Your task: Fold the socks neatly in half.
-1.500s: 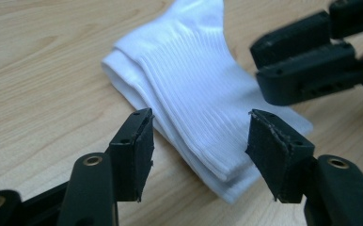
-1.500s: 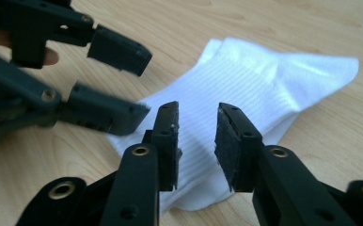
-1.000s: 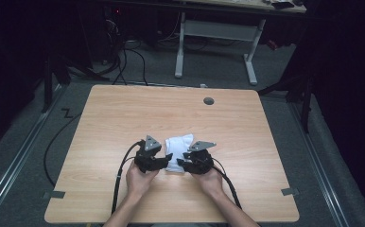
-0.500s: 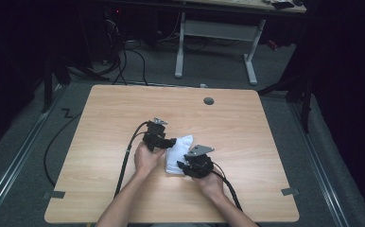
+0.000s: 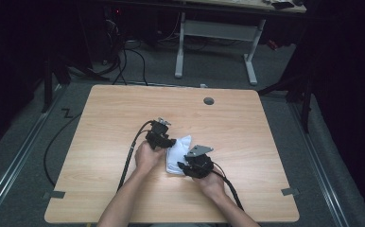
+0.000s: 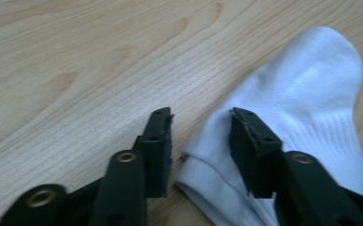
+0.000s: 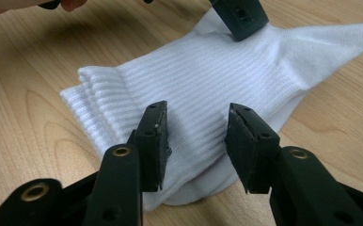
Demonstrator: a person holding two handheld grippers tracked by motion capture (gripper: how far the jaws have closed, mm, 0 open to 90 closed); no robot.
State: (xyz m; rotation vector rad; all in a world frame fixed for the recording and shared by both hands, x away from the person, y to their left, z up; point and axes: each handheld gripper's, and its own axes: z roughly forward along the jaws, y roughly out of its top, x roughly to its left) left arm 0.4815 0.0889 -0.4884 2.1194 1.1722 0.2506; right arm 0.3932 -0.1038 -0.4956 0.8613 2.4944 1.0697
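My table (image 5: 124,118) has a light wood top with a round grommet (image 5: 209,101) far right. Grey floor (image 5: 209,71) surrounds it; a white-legged desk (image 5: 216,33) stands beyond in darkness.

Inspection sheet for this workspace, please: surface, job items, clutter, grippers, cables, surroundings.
Surface: light wooden table with a round grey grommet; tape tabs at the near corners.
Job's things: white ribbed sock, folded, lying flat on the table.
Clutter: nothing seen.
Grippers: left gripper jaws have just been closing, sock edge between them, pads not yet pressing; right gripper jaws apart over the sock's ribbed part.
Cables: black cable trails from the left gripper off the near edge; another from the right gripper.
Surroundings: dark room, white desk frame behind, floor cables.
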